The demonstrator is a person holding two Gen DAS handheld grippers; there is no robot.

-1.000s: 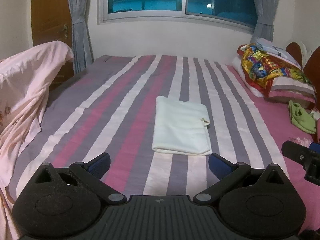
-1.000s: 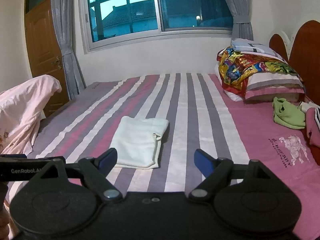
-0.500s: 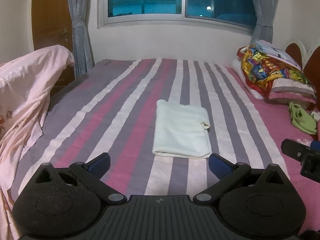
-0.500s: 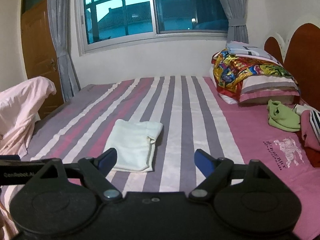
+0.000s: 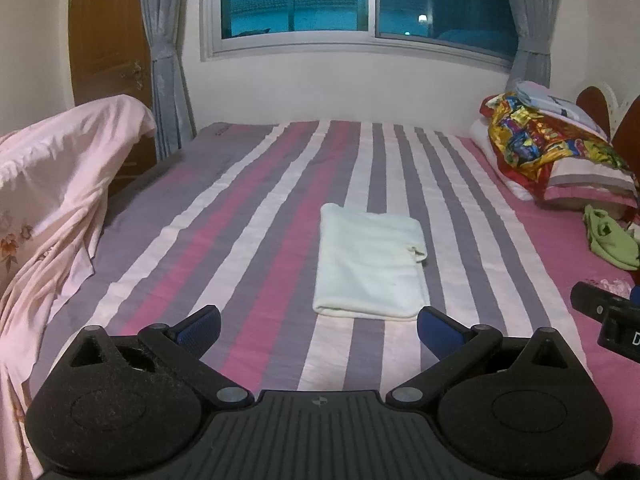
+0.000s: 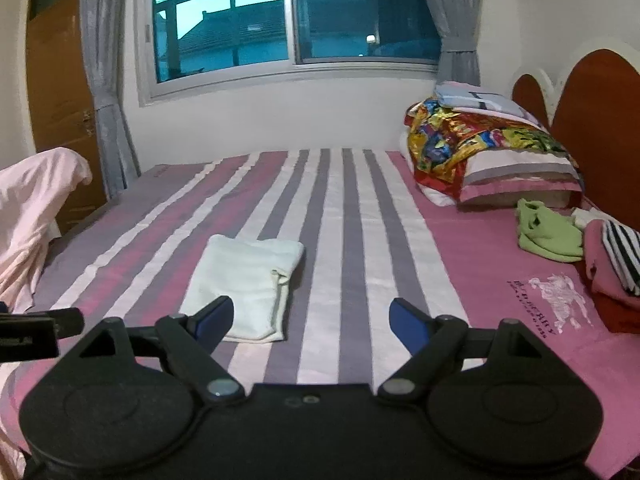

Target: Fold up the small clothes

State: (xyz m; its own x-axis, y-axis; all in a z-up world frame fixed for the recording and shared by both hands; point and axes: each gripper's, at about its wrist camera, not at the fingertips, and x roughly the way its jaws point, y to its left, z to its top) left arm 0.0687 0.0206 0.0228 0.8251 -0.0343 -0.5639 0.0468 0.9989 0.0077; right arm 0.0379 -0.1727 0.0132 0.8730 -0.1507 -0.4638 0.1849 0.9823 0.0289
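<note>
A folded cream-white garment (image 5: 370,262) lies flat on the striped bed sheet (image 5: 256,216); it also shows in the right wrist view (image 6: 246,280). My left gripper (image 5: 319,326) is open and empty, held back from the garment's near edge. My right gripper (image 6: 311,320) is open and empty, to the right of the garment's near edge. A crumpled green garment (image 6: 548,236) lies near the pillows, also in the left wrist view (image 5: 610,238). A pink and a striped garment (image 6: 612,264) lie at the right edge.
Pillows with a colourful cloth (image 6: 480,148) are stacked at the wooden headboard (image 6: 592,120). A pink sheet (image 5: 52,184) is draped over furniture at the left. A window (image 5: 360,0), curtains and a door (image 5: 108,32) line the far wall.
Both grippers have pulled back and risen slightly, so the folded garment looks a little farther off. The right view has swung a bit to the left. The garment has not moved.
</note>
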